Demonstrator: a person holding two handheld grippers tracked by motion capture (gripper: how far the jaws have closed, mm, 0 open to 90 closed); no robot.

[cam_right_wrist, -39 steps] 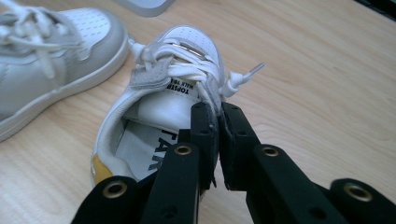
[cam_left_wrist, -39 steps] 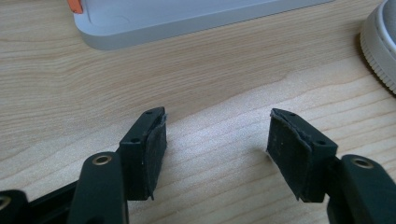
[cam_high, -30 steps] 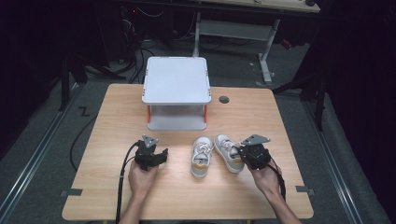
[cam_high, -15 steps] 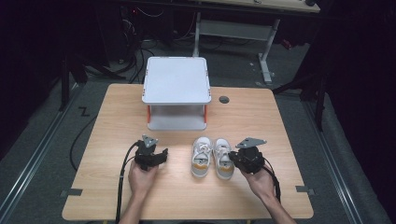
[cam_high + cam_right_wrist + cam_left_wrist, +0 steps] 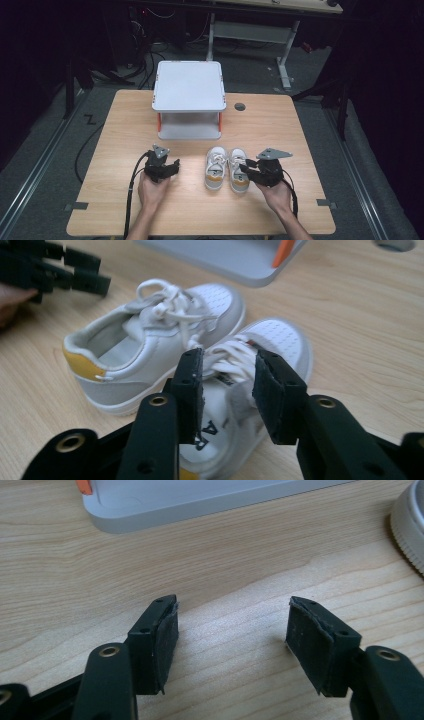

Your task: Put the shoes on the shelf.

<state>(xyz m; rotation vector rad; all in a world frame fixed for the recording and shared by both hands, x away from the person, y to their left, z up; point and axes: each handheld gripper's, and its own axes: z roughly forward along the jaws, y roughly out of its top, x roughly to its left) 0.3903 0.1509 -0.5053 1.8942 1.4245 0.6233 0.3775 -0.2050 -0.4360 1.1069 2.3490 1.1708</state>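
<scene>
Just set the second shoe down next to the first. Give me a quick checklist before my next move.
1. Right gripper jaws have just been opening, apart around the right shoe tongue: ok.
2. Pads clear of the laces: cannot tell.
3. Right shoe beside left shoe, toes toward the white stand: ok.
4. Both shoes upright on the table: ok.
5. Left gripper open, nothing between jaws: ok.

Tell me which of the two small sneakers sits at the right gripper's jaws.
The right-hand sneaker of the pair: the right gripper has just been opening its jaws over its tongue and laces. The other sneaker stands close beside it, toward the left gripper.
</scene>
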